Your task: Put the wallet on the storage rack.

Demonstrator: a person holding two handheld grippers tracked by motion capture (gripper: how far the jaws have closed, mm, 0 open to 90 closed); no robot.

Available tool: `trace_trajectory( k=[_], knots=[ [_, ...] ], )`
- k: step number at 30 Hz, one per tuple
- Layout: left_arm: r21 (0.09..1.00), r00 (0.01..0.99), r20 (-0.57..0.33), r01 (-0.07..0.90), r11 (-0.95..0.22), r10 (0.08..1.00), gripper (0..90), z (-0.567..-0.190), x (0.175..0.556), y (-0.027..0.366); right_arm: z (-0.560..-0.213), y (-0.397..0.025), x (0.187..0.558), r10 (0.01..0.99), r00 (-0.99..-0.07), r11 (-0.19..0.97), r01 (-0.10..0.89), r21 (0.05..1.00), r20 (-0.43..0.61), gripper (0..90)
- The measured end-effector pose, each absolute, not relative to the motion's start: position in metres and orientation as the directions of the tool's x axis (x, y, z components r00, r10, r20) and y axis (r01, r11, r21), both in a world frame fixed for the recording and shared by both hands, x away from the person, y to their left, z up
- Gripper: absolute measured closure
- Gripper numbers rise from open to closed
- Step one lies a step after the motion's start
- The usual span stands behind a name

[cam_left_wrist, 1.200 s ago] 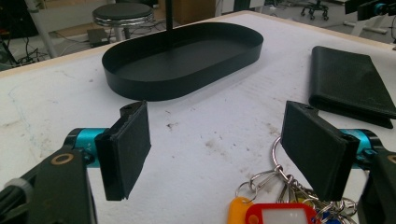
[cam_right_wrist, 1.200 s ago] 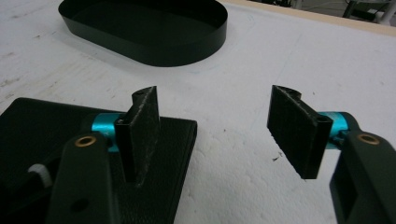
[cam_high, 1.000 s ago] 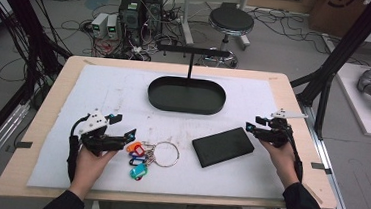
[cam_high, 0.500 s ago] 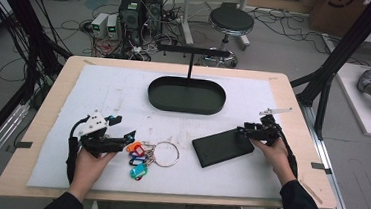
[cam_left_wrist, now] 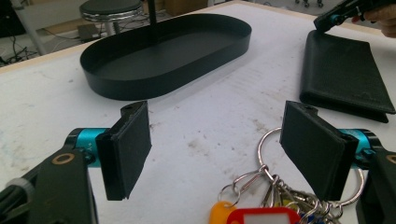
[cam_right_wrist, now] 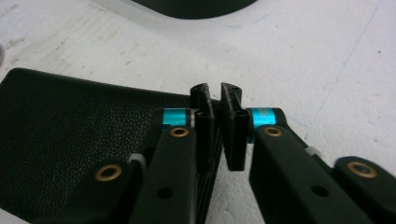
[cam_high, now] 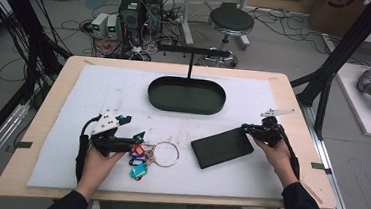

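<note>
The black leather wallet (cam_high: 222,147) lies flat on the white mat of the table (cam_high: 292,188), right of centre, its long axis slanting from the near-left corner up toward the far-right one. At that far-right corner sits the right gripper (cam_high: 248,130), so the wallet stretches away from it toward the person's left and slightly nearer. In the right gripper view the jaws stand almost closed, with a thin gap between the pads, right at the wallet's edge (cam_right_wrist: 84,135); whether they actually pinch the leather I cannot tell. The right hand is plainly the nearer one to the wallet. Left of the wallet, a bunch of keys with coloured tags on a big ring (cam_high: 152,154) rests on the mat, and the left gripper (cam_high: 140,137) hovers just beside it with its jaws spread wide and nothing between them. Beyond both, well apart, stands the oval black tray (cam_high: 186,106).
</note>
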State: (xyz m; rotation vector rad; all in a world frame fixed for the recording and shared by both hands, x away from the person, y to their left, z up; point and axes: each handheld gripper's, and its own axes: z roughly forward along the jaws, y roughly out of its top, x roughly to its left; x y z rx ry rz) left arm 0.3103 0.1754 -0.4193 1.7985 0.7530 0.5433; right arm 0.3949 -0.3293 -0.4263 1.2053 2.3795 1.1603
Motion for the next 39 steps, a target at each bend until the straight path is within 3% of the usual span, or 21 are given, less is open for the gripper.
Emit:
trace_trajectory(
  k=[15, 19, 23, 24, 25, 28, 31, 33, 35, 39],
  knots=[
    [0.943, 0.782, -0.094, 0.269, -0.197, 0.616, 24.8, -0.414, 0.331, 0.122, -0.402, -0.335, 0.365, 0.710, -0.701, 0.318, 0.407, 0.856, 0.070, 90.0],
    [0.930, 0.798, -0.113, 0.295, -0.220, 0.592, 25.1, -0.416, 0.338, 0.105, -0.404, -0.330, 0.364, 0.698, -0.714, 0.346, 0.411, 0.843, 0.062, 90.0],
    [0.924, 0.806, -0.136, 0.314, -0.220, 0.576, 25.3, -0.418, 0.341, 0.093, -0.408, -0.330, 0.371, 0.713, -0.697, 0.339, 0.432, 0.836, 0.071, 79.5],
    [0.921, 0.808, -0.135, 0.316, -0.227, 0.574, 25.3, -0.418, 0.340, 0.091, -0.411, -0.331, 0.375, 0.713, -0.695, 0.333, 0.451, 0.828, 0.092, 78.7],
    [0.919, 0.810, -0.132, 0.317, -0.237, 0.571, 25.3, -0.418, 0.339, 0.090, -0.417, -0.331, 0.382, 0.715, -0.690, 0.344, 0.488, 0.802, 0.114, 67.7],
    [0.914, 0.817, -0.121, 0.313, -0.258, 0.564, 25.3, -0.420, 0.337, 0.090, -0.424, -0.331, 0.389, 0.716, -0.682, 0.342, 0.525, 0.779, 0.146, 65.6],
    [0.915, 0.814, -0.126, 0.316, -0.252, 0.566, 25.3, -0.420, 0.334, 0.094, -0.438, -0.332, 0.402, 0.731, -0.644, 0.322, 0.615, 0.720, 0.224, 50.2],
    [0.915, 0.812, -0.128, 0.319, -0.248, 0.570, 25.3, -0.421, 0.333, 0.097, -0.442, -0.332, 0.405, 0.734, -0.632, 0.318, 0.644, 0.696, 0.250, 47.1],
    [0.915, 0.809, -0.128, 0.320, -0.247, 0.573, 25.3, -0.421, 0.332, 0.100, -0.448, -0.337, 0.411, 0.718, -0.608, 0.275, 0.694, 0.665, 0.338, 49.0],
    [0.914, 0.802, -0.137, 0.328, -0.237, 0.582, 25.3, -0.421, 0.331, 0.104, -0.450, -0.338, 0.413, 0.678, -0.619, 0.273, 0.713, 0.646, 0.397, 62.2]
  ],
)
